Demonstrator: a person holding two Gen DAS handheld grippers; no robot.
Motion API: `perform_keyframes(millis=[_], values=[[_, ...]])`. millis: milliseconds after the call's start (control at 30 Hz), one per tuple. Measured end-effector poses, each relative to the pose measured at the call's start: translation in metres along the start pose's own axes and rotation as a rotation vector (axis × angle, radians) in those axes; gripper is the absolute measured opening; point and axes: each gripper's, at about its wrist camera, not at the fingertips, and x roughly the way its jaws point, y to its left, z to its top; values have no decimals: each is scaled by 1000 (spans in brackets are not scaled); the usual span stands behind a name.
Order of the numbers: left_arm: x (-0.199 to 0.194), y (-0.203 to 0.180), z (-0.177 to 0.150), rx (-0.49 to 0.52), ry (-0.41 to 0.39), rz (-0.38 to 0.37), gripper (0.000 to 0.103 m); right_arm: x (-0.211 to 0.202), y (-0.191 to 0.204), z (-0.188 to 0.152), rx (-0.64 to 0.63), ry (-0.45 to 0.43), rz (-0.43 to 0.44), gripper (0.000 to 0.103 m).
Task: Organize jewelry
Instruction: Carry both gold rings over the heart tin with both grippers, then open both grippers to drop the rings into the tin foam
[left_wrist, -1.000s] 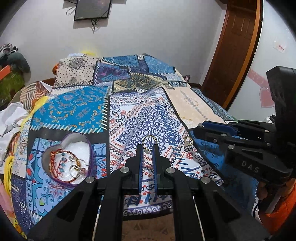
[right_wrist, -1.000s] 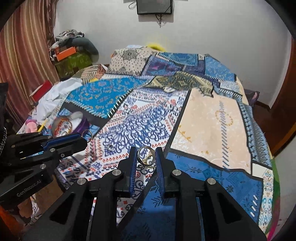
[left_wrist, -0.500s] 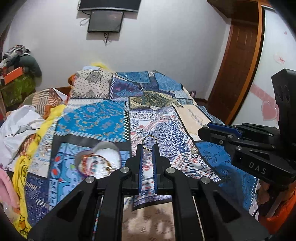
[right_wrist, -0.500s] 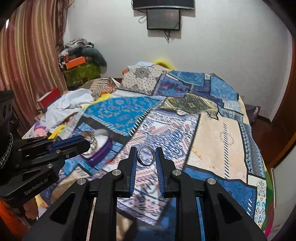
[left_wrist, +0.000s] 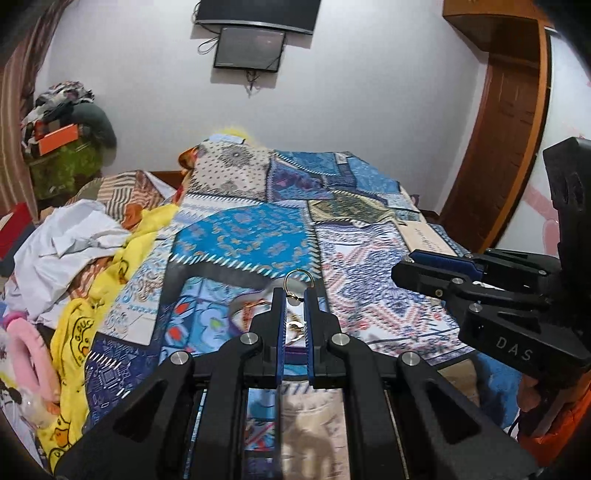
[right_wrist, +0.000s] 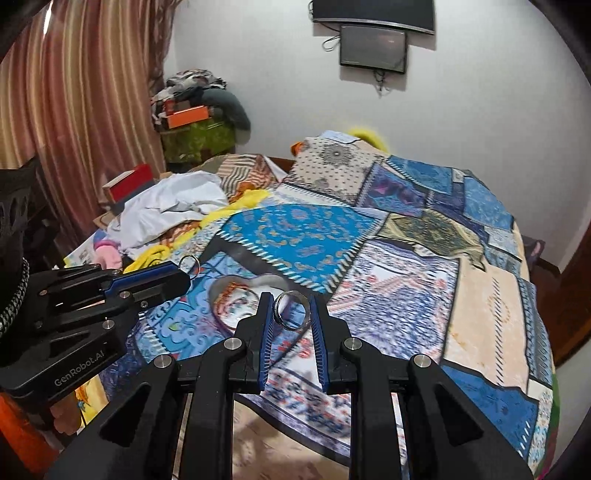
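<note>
My left gripper (left_wrist: 295, 295) is shut on a thin gold hoop earring (left_wrist: 298, 279) that sticks up above its tips; it also shows in the right wrist view (right_wrist: 190, 263). My right gripper (right_wrist: 291, 302) is shut on a silver ring (right_wrist: 291, 308), held above the bed. A heart-shaped purple jewelry box (right_wrist: 246, 295) with orange beads and hoops inside lies on the patchwork bedspread (right_wrist: 369, 258), just beyond both grippers. In the left wrist view the box (left_wrist: 255, 306) is mostly hidden behind the fingers. The right gripper shows at the right of the left wrist view (left_wrist: 417, 266).
A pile of white and yellow clothes (left_wrist: 85, 243) lies on the bed's left side. A pink item (left_wrist: 29, 350) sits at the near left. A wooden door (left_wrist: 506, 122) stands right. A wall screen (right_wrist: 373, 48) hangs on the far wall. A curtain (right_wrist: 81, 103) hangs left.
Both grippers have lifted and tilted upward, still holding the earring and ring. The left gripper has moved over the heart-shaped box, which now sits behind its fingers.
</note>
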Motion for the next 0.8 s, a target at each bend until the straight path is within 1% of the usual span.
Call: perform_keyframes(millis=[133,400,800], values=[[11,12,-7,-19,26,-1,7,14,7,4,-5,7,10,18],[47,24,-17,-41,84,-19,7,47,8,11,5,51,30,18],[73,36,-15,-43,101,-36,8,89,7,11,29,120,51,18]])
